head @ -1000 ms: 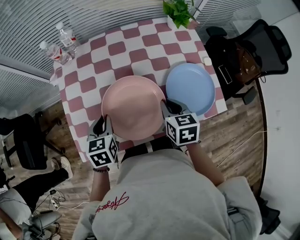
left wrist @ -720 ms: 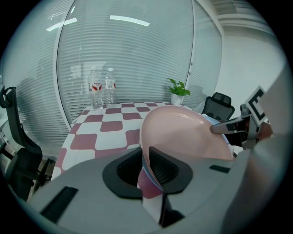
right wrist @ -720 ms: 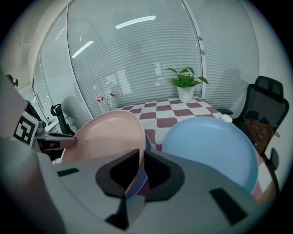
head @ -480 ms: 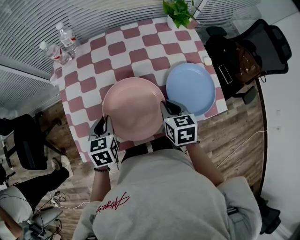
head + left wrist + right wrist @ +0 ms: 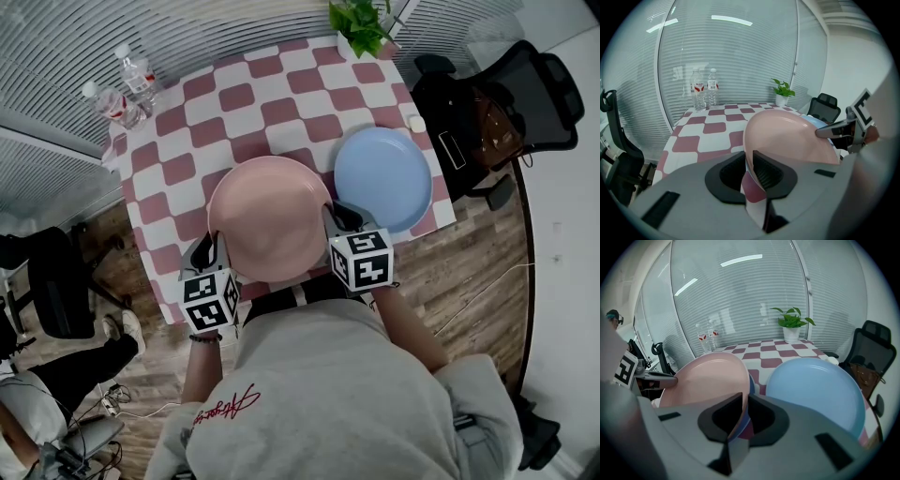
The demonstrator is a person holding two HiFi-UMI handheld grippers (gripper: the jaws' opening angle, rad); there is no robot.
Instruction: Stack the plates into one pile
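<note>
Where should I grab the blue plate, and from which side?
Likely by its near rim, coming from the front edge of the table, one jaw above and one below. The blue plate lies flat and shallow, so only the thin rim gives a bite. The right gripper is nearest, but it is shut on the pink plate.

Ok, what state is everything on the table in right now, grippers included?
round pink plate: gripped at opposite rims, not yet stacked
round light blue plate: lying flat, empty, untouched
left gripper: shut on the pink plate's rim
right gripper: shut on the pink plate's rim
two clear plastic bottles: upright, capped
potted green plant: upright
</note>
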